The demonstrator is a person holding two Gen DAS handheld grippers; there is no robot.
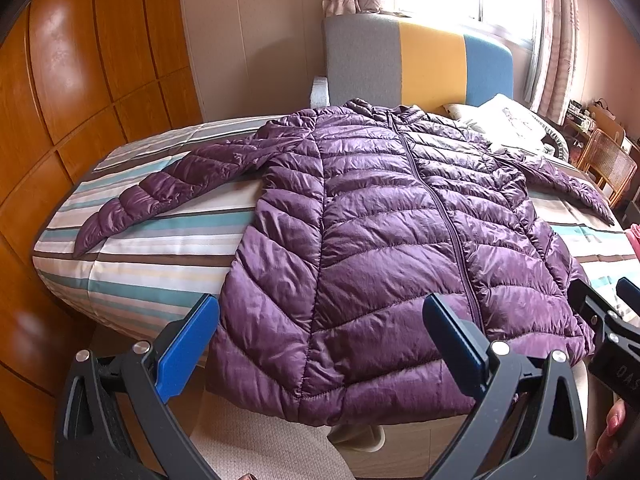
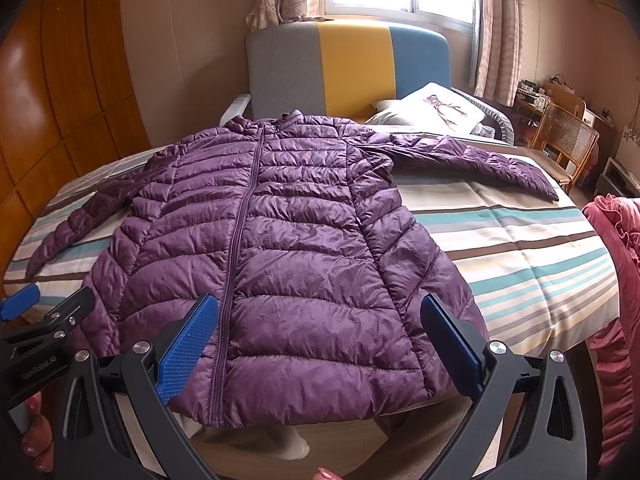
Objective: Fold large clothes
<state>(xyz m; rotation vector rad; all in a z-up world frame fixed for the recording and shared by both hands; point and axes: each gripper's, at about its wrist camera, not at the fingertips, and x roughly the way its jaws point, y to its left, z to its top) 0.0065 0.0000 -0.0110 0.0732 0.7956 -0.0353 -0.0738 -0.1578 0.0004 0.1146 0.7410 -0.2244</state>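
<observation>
A purple quilted puffer jacket (image 1: 380, 240) lies front up and zipped on the striped bed (image 1: 140, 264), sleeves spread to both sides, hem hanging over the near edge. It also shows in the right wrist view (image 2: 288, 264). My left gripper (image 1: 320, 344) is open and empty, just above the hem on the jacket's left half. My right gripper (image 2: 320, 344) is open and empty above the hem on the right half. The right gripper shows at the left wrist view's right edge (image 1: 616, 320); the left gripper shows at the right wrist view's left edge (image 2: 40, 312).
A grey, yellow and blue headboard (image 2: 348, 64) stands at the far end with a white pillow (image 2: 436, 108) beside it. A wooden wardrobe (image 1: 80, 80) lines the left. A cane chair (image 2: 568, 140) and a pink cloth (image 2: 616, 272) are at the right.
</observation>
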